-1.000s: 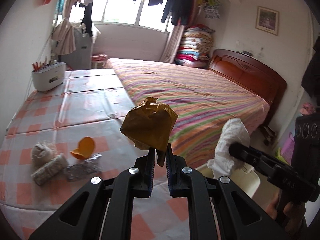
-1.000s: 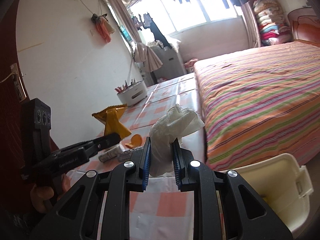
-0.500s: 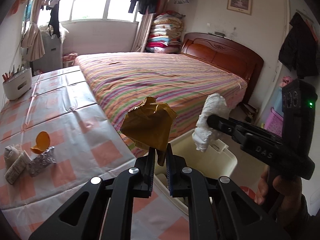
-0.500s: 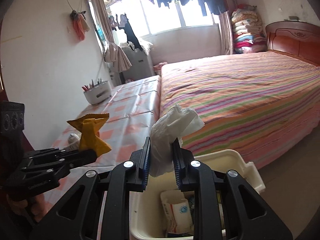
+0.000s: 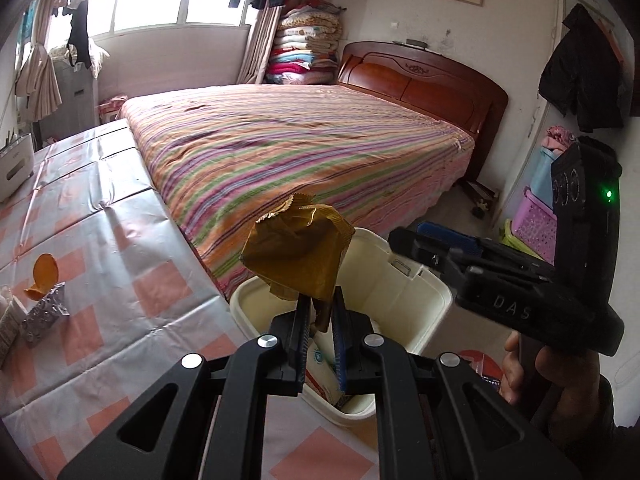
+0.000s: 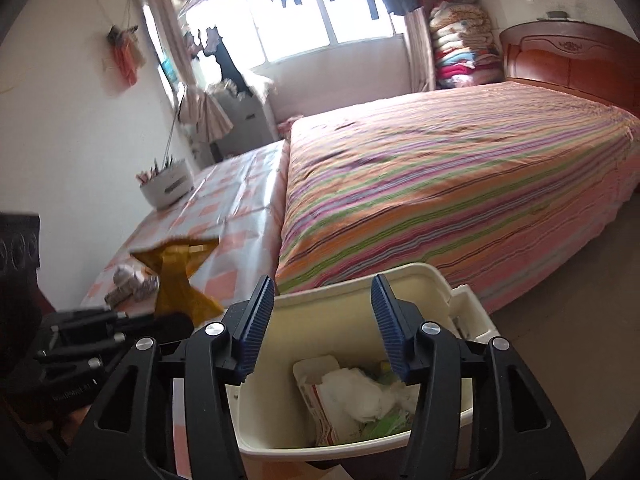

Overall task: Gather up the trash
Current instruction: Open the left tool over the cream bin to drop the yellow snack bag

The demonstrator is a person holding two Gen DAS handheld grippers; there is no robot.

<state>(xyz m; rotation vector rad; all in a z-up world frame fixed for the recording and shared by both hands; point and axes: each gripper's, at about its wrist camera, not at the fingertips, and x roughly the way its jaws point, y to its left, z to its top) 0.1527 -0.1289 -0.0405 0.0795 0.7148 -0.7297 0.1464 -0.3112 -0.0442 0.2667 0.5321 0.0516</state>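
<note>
My left gripper [image 5: 319, 310] is shut on a crumpled yellow-brown wrapper [image 5: 298, 256] and holds it above the near rim of a cream trash bin [image 5: 404, 268]. My right gripper [image 6: 322, 320] is open and empty, right over the same bin [image 6: 352, 304]. A white crumpled tissue [image 6: 368, 396] lies inside the bin on other packaging. The wrapper also shows in the right wrist view [image 6: 176, 280], to the left of the bin. The right gripper's body shows in the left wrist view [image 5: 500, 276], beyond the bin.
A table with a pink checked cloth [image 5: 100, 240] holds an orange peel [image 5: 42, 276], a silver wrapper [image 5: 44, 312] and other scraps at its left. A white holder [image 6: 166, 188] stands at the far end. A striped bed [image 5: 300, 148] borders the table and bin.
The right gripper has opened and the white tissue has dropped into the bin. Both grippers have moved right, from the table to over the bin. The left gripper still holds the wrapper.
</note>
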